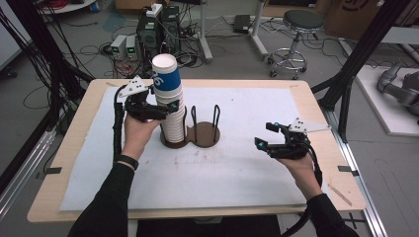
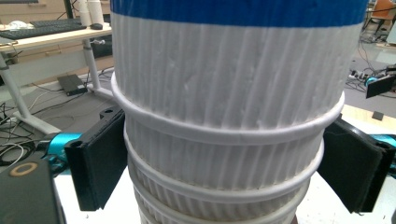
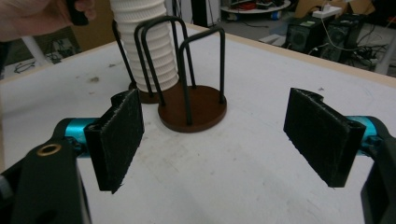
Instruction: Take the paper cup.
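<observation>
Cups: one ribbed stack (image 1: 170, 106) in one two-ringed holder (image 1: 204, 134); left gripper (image 1: 165, 109) clamps the stack, right gripper (image 1: 271, 143) hangs open, empty.

Even indoor light, soft shadows, slightly blurry, low-resolution frames

No legible text, white mark on blue cup (image 1: 165, 79) unreadable

The left gripper (image 1: 165, 109) is held level at mid-table height, its jaws on either side of the cup stack (image 2: 229, 116), the pads touching its ribbed sides. The left forearm reaches forward in a dark sleeve. The right gripper (image 1: 269, 140) hovers low over the table, jaws spread with nothing between them, pointing left.
</observation>
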`<state>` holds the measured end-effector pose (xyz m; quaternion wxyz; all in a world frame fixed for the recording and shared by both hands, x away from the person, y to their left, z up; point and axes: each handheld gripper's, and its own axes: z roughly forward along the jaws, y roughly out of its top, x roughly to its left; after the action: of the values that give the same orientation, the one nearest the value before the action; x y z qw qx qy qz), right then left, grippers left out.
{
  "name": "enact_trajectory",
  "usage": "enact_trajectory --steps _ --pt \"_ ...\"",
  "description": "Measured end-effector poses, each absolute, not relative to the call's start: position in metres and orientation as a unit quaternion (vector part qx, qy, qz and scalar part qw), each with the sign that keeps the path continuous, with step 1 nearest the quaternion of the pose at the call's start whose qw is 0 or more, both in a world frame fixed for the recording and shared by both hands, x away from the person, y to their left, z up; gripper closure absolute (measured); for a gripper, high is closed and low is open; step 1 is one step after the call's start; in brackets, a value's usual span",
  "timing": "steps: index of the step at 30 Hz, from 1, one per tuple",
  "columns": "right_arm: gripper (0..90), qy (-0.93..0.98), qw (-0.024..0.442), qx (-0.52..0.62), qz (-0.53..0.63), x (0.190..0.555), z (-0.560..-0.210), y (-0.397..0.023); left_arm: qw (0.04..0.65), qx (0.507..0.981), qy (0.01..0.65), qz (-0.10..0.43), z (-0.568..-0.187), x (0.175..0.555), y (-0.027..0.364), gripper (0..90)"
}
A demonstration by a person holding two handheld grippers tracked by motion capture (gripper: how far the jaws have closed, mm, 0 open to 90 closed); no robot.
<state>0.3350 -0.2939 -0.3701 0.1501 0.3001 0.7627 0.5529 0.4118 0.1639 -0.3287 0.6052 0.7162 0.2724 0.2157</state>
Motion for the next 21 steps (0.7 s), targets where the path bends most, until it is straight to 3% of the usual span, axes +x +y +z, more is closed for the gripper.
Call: enact_trajectory --steps 21 --pt "20.7 0.772 0.145 0.25 0.567 0.373 -0.314 -0.243 0.602 0.717 0.275 0.218 -0.328 0.411 0.163 11.7"
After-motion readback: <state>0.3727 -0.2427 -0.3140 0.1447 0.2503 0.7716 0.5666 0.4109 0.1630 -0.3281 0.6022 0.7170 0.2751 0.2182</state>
